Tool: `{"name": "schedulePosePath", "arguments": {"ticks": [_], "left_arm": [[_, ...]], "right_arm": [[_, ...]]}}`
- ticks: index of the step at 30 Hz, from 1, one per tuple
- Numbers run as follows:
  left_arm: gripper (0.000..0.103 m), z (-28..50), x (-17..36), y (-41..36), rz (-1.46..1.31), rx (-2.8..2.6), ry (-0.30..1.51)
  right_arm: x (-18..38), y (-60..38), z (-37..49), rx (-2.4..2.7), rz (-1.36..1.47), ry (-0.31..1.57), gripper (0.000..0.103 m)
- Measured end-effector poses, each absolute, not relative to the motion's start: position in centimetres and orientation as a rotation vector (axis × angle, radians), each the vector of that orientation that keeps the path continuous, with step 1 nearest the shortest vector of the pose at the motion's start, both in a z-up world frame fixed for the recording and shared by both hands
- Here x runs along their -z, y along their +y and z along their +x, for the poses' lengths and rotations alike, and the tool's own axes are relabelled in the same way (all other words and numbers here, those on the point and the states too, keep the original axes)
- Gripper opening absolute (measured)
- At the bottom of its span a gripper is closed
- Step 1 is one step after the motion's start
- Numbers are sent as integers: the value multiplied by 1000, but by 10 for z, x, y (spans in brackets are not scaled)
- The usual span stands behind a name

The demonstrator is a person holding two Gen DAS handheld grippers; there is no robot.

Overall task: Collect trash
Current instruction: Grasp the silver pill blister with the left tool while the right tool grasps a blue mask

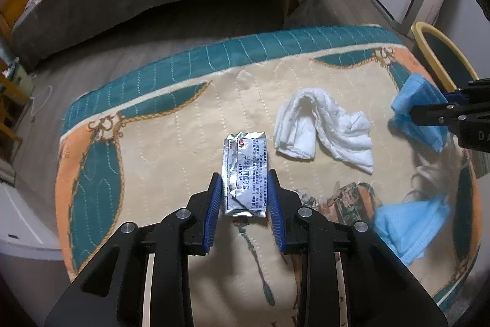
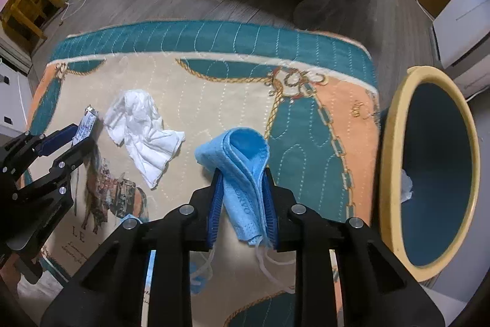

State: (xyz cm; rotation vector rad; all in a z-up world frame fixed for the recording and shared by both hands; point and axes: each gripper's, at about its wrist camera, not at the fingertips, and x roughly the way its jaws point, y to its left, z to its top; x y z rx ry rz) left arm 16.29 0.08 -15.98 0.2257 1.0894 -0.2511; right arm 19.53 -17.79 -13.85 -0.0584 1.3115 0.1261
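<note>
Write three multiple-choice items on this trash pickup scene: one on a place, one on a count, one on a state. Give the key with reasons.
1. Where does the white tissue lie?
A. in the bin
B. on the patterned cloth
C. on the floor

2. How many blue face masks show in the left wrist view?
A. one
B. two
C. four

3. What is between the left gripper's pads?
A. a silver foil packet
B. a blue mask
C. nothing

Key: B, the tissue rests on the patterned cloth; B, one held blue mask and one loose blue mask; A, the silver foil packet sits pinched between the pads.
</note>
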Motion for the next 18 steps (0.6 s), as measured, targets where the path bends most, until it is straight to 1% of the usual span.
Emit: {"name": "schedulePosePath", "arguments": {"ticks": [9, 18], "left_arm": [[31, 147, 111, -4, 191, 265, 985], [31, 130, 68, -40, 198, 318, 882]], "right_arm": [[84, -198, 179, -92, -26, 1202, 24], [42, -237, 161, -26, 40, 1112, 24]]}}
